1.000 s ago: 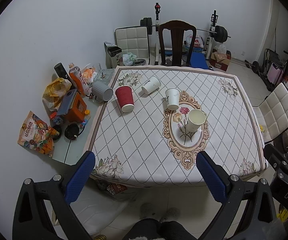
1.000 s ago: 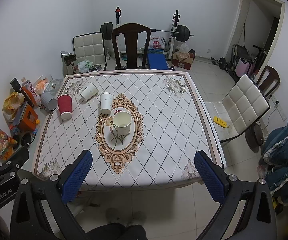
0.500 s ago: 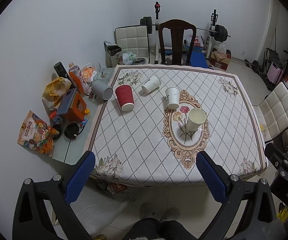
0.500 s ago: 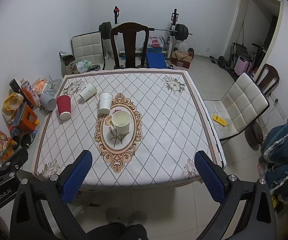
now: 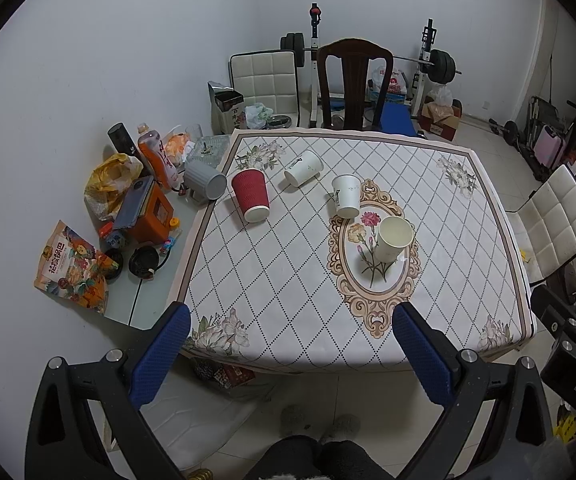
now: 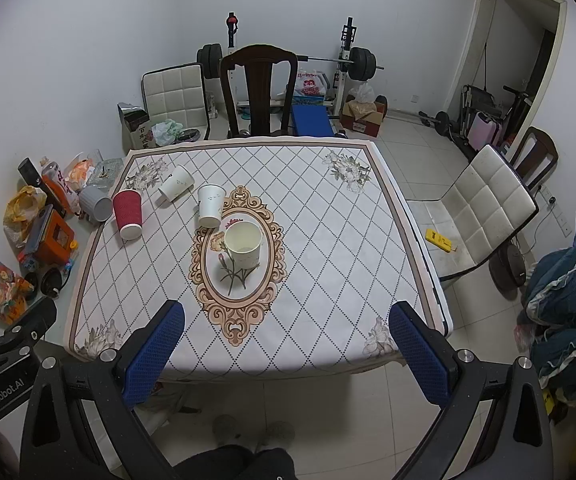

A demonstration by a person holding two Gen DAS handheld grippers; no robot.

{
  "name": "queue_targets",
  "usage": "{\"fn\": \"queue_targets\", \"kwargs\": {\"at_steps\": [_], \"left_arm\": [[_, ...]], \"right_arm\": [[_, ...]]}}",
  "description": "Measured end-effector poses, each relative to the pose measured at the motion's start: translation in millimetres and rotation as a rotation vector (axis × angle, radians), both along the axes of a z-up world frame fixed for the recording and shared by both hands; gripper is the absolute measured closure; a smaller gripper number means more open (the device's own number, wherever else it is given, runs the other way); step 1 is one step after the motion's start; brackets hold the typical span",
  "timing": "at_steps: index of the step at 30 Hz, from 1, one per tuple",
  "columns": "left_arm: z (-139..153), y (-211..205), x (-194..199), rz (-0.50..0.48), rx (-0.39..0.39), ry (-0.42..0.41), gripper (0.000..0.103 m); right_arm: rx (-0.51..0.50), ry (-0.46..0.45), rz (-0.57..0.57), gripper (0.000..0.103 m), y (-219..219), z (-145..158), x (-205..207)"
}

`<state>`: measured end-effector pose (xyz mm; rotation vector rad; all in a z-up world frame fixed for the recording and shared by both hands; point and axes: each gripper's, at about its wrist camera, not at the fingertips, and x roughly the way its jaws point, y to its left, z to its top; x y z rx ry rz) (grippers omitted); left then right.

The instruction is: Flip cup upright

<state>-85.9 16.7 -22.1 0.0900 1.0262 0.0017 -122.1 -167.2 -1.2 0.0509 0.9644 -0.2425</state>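
Note:
Several cups are on a table with a diamond-pattern cloth point(image 5: 288, 272) point(image 6: 327, 248). A cream cup point(image 5: 392, 238) point(image 6: 242, 248) stands upright on the oval flower motif. A white cup point(image 5: 346, 195) point(image 6: 210, 210) stands upside down behind it. Another white cup point(image 5: 303, 168) point(image 6: 176, 189) lies on its side. A red ribbed cup point(image 5: 251, 195) point(image 6: 128, 214) stands upside down at the left. My left gripper point(image 5: 289, 354) and right gripper point(image 6: 286, 354) are open, empty, high above the table's near edge.
A grey cup point(image 5: 206, 185) lies at the table's left edge beside a side shelf with bottles, bags and an orange box point(image 5: 150, 212). A dark wooden chair point(image 5: 353, 84) stands behind the table, a white chair point(image 6: 483, 208) to the right. Gym gear lines the back wall.
Both views have drifted very slightly; the cups have not moved and both grippers stay open.

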Motion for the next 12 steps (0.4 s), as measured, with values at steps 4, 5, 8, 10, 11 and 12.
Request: {"fn": "queue_targets", "kwargs": {"at_steps": [4, 5, 8, 10, 11, 12], "left_arm": [[-0.7, -0.3, -0.2, -0.001, 0.0, 0.0, 0.0], [0.0, -0.2, 0.2, 0.0, -0.001, 0.0, 0.0], [-0.2, -0.5, -0.1, -0.001, -0.003, -0.002, 0.0], [-0.7, -0.7, -1.0, -0.004, -0.008, -0.005, 0.0], [-1.1, -0.9, -1.2, -0.004, -0.011, -0.005, 0.0], [-1.4, -1.3, -0.8, -0.005, -0.012, -0.004, 0.0]], "right_arm": [[0.001, 0.0, 0.0, 0.0, 0.1, 0.6, 0.7], [0.001, 0.0, -0.001, 0.0, -0.4, -0.3, 0.4], [0.0, 0.001, -0.001, 0.0, 0.3, 0.5, 0.8], [0.0, 0.002, -0.001, 0.0, 0.5, 0.9, 0.9], [0.0, 0.002, -0.001, 0.0, 0.4, 0.8, 0.8], [0.001, 0.002, 0.0, 0.0, 0.4, 1.2, 0.8]]}}
